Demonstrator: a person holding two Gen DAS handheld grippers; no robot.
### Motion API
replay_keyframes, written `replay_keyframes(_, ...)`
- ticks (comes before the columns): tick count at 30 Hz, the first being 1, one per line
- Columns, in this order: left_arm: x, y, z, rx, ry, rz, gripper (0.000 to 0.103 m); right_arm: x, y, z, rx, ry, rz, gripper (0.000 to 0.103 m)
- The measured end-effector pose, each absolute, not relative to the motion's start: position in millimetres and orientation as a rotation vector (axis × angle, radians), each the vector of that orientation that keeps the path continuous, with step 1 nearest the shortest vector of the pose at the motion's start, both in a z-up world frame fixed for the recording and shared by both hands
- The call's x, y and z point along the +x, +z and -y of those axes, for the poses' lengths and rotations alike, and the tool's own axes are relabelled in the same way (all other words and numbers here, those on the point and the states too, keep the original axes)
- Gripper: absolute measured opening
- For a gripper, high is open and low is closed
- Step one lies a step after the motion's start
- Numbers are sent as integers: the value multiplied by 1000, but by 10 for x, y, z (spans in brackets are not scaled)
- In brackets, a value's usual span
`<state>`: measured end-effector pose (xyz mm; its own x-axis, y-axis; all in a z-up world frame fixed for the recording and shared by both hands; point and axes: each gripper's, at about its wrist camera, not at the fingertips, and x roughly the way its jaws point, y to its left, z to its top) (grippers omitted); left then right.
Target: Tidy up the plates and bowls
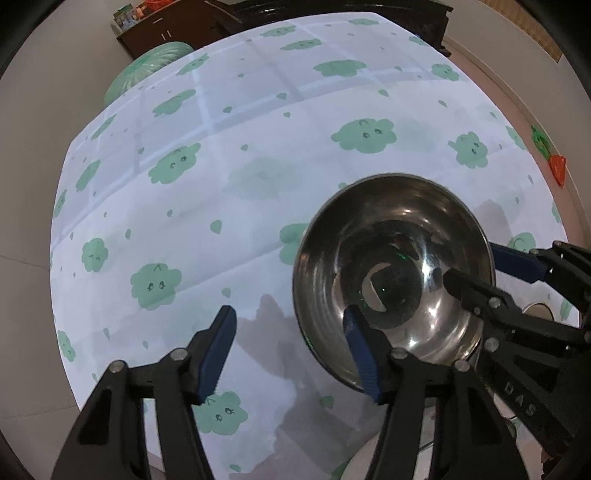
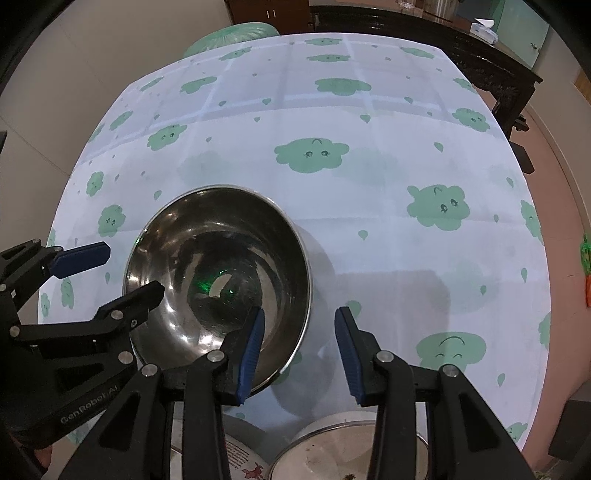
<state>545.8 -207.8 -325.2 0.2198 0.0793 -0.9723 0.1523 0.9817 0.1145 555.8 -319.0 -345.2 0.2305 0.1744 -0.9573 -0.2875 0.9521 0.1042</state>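
Note:
A shiny steel bowl [image 1: 388, 229] [image 2: 221, 221] sits upright and empty on the cloud-print tablecloth [image 1: 258, 166] near the front edge. My left gripper [image 1: 289, 312] straddles the bowl's left rim, one blue pad inside and one outside, with the jaws wide and no pad pressing. My right gripper [image 2: 301, 312] straddles the opposite rim the same way, left pad inside and right pad outside over the cloth, with gaps on both sides. Each gripper also shows in the other's view: the right gripper [image 1: 476, 264] and the left gripper [image 2: 135, 269].
Below the front edge lie a round steel dish [image 2: 343, 443] and a white plate with a red print [image 2: 240, 458]. A green round stool [image 1: 147, 66] and a dark wooden cabinet [image 1: 177, 22] stand beyond the far edge. A dark wooden bench [image 2: 480, 62] is at the far right.

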Motion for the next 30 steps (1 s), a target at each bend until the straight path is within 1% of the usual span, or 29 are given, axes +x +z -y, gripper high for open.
replay_keyframes(1, 5460, -3261, 2083, 201, -53, -1356, 48, 5559, -3466, 3190, -103, 319, -1304, 34)
replay_keyframes(2, 5458, -3267, 2088, 198, -58, -1359, 45, 5560, -3480, 3192, -103, 321, -1309, 31)
replay_keyframes(3, 5456, -3276, 2093, 195, -62, -1364, 40, 5560, -3486, 3194, -103, 323, -1311, 30)
replay_keyframes(5, 5453, -3286, 2102, 196, -63, -1366, 35, 5554, -3484, 3197, -102, 329, -1311, 26)
replay_keyframes(8, 5449, -3305, 2112, 199, -67, -1370, 25, 5548, -3485, 3189, -103, 338, -1313, 23)
replay_keyframes(9, 5450, -3316, 2112, 199, -69, -1373, 19, 5547, -3485, 3183, -104, 340, -1313, 22)
replay_keyframes(10, 5450, -3330, 2110, 195, -74, -1377, 15, 5547, -3485, 3177, -104, 343, -1314, 20)
replay_keyframes(12, 5445, -3340, 2125, 193, -84, -1379, 11, 5545, -3476, 3165, -107, 345, -1311, 19)
replay_keyframes(30, 5374, -3251, 2140, 213, -82, -1365, 10, 5492, -3384, 3144, -107, 349, -1302, 18)
